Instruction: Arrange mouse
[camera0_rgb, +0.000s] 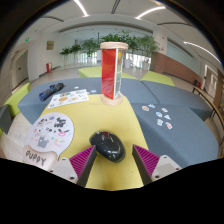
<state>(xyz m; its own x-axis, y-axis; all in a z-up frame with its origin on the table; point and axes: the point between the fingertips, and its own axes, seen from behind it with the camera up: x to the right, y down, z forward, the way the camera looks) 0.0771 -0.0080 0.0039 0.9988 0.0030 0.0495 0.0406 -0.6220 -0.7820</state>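
Two pink pads (82, 160) of my gripper (112, 163) sit wide apart, with the black computer mouse (106, 146) resting between them on the yellow table (95, 118).

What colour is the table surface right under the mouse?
Yellow: the small black computer mouse lies on a yellow table panel, seen in the gripper view, between the open fingers.

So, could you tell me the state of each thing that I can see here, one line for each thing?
gripper: open, fingers at either side of the mouse, gaps showing.
mouse: flat on the yellow table, between the fingers, not gripped.
red cylinder: upright, beyond the mouse.
printed sheet: lying flat, beside the mouse.
small cards: scattered flat.
dark object: resting on the table; kind unclear.
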